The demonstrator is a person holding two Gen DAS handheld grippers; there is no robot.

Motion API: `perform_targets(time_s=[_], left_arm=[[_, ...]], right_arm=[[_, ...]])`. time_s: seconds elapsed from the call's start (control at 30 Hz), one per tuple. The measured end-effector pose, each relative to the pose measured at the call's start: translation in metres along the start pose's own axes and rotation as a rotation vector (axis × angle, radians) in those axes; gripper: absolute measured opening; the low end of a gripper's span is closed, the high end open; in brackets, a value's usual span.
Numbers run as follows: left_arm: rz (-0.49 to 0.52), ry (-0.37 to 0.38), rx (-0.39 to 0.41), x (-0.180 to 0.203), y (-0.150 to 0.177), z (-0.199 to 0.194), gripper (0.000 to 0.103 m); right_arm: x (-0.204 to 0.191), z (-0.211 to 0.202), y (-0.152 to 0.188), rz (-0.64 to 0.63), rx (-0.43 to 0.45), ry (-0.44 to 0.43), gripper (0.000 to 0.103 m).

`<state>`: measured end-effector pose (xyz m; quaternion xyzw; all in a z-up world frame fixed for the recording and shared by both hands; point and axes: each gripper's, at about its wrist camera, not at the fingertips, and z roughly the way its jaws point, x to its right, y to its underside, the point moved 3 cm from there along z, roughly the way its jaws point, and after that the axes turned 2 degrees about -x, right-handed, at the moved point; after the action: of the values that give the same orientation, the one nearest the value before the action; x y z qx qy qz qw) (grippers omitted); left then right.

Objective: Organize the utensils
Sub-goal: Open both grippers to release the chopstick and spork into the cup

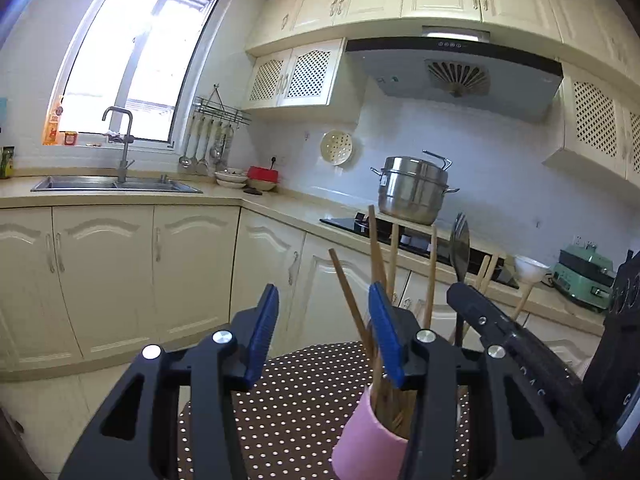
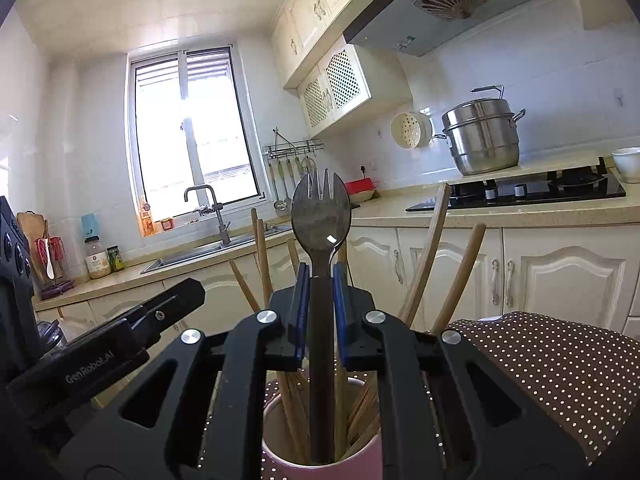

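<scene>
Utensils stand in a pink cup on a brown cloth with white dots: wooden chopsticks fanned out at angles, and a dark metal spork, upright, its short tines on top and a bright glint on the bowl. My right gripper has its blue-padded fingers closed on the spork's slim handle just below the bowl, while the handle's lower end sits down inside the cup among the chopsticks. My left gripper stands partly open with nothing between its blue fingers; the chopsticks rise just beside and behind its right finger, and the cup sits low at that side. I see the spork in the left view too, beyond the right gripper's black finger. The only writing I can read is "GenRobot.AI", in white on the left gripper's black body in the right view. Bottle labels by the sink are too small for me to read.
</scene>
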<state>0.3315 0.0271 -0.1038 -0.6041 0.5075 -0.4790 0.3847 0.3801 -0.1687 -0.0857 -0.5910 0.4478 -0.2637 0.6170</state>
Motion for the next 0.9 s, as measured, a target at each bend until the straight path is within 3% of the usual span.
perform_targets(time_s=[0.33, 0.9], left_arm=[[0.053, -0.068, -0.086, -0.021, 0.007, 0.002, 0.047], [0.061, -0.067, -0.204, -0.037, 0.022, -0.007, 0.053]], right_arm=[[-0.007, 0.01, 0.011, -0.036, -0.043, 0.027, 0.012], [-0.017, -0.021, 0.031, -0.077, -0.134, 0.061, 0.013]])
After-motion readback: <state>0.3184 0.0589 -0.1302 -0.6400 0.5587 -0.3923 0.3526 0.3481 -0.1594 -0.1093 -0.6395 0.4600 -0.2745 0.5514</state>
